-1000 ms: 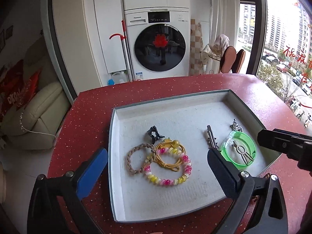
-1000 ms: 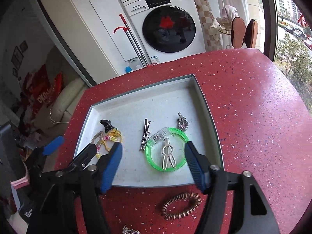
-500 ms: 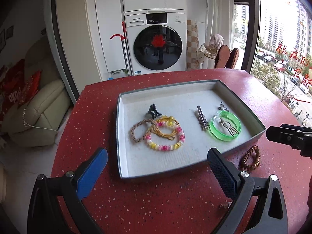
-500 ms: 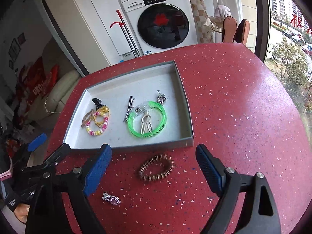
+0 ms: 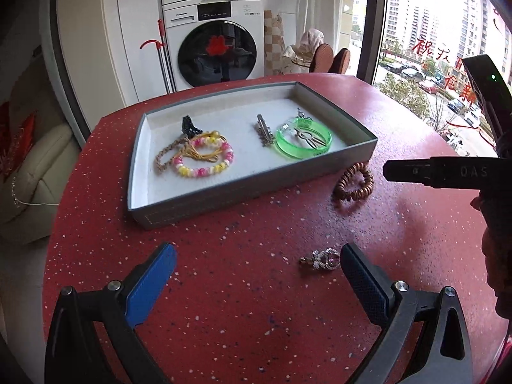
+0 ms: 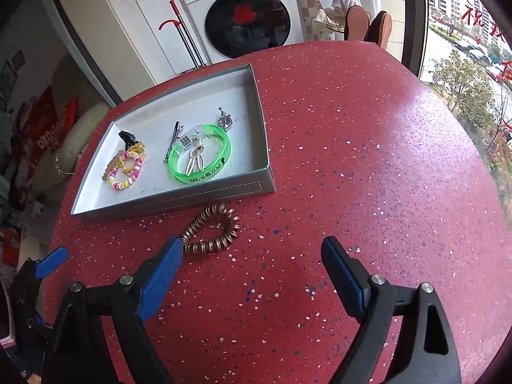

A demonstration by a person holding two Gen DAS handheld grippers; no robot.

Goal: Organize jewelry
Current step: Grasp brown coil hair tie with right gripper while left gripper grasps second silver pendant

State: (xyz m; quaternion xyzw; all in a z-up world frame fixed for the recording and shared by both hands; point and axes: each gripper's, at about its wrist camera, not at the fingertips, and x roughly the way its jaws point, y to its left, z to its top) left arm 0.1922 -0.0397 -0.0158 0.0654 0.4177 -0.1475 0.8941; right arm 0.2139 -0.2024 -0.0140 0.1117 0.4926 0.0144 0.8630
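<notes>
On the red speckled table sits the grey tray, already holding most of the haul: a green bangle, a pink-and-yellow bead bracelet, a braided band, hair clips and a small charm. So the sorting looks well along, with two pieces left outside. The coiled copper-brown bracelet lies just beside the tray's near wall, a squashed springy loop, its end touching the inner blue pad of the right gripper, whose jaws gape wide and empty. The sparkly silver brooch rests nearer, just inside the right finger of the left gripper, also spread wide, gripping nothing.
</notes>
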